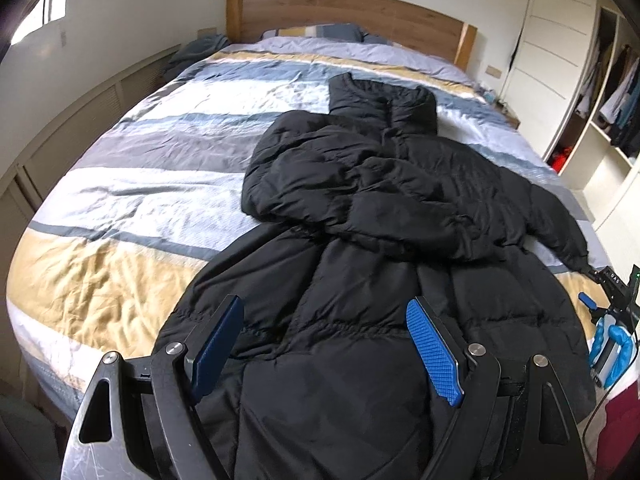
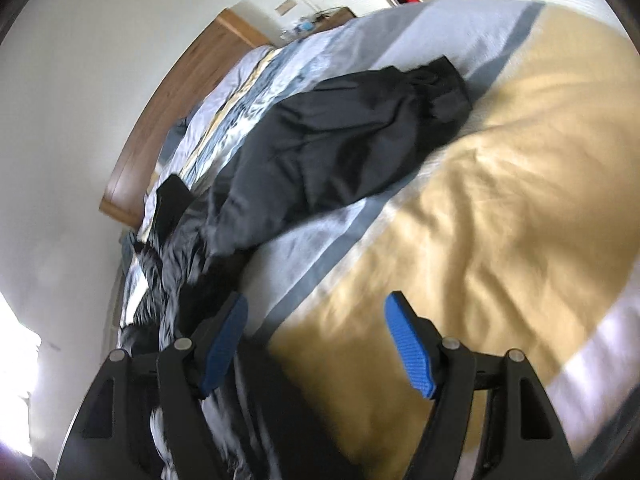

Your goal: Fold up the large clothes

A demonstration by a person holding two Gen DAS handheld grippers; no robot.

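A large black puffer coat (image 1: pixel 380 216) lies front-up on the striped bed (image 1: pixel 140 168), collar toward the headboard. One sleeve is folded across its chest. The other sleeve (image 2: pixel 344 136) stretches out to the right over the bedspread. My left gripper (image 1: pixel 326 308) is open and empty, hovering over the coat's lower part near the hem. My right gripper (image 2: pixel 316 304) is open and empty, tilted, above the yellow stripe of the bedspread beside the coat. It also shows at the right edge of the left wrist view (image 1: pixel 600 304), near the sleeve cuff.
A wooden headboard (image 1: pixel 344 12) and pillows (image 1: pixel 316 32) stand at the far end. An open wardrobe (image 1: pixel 608 92) with hanging clothes is on the right. Low cabinets (image 1: pixel 80 120) run along the left wall. A bedside table (image 2: pixel 324 16) holds small items.
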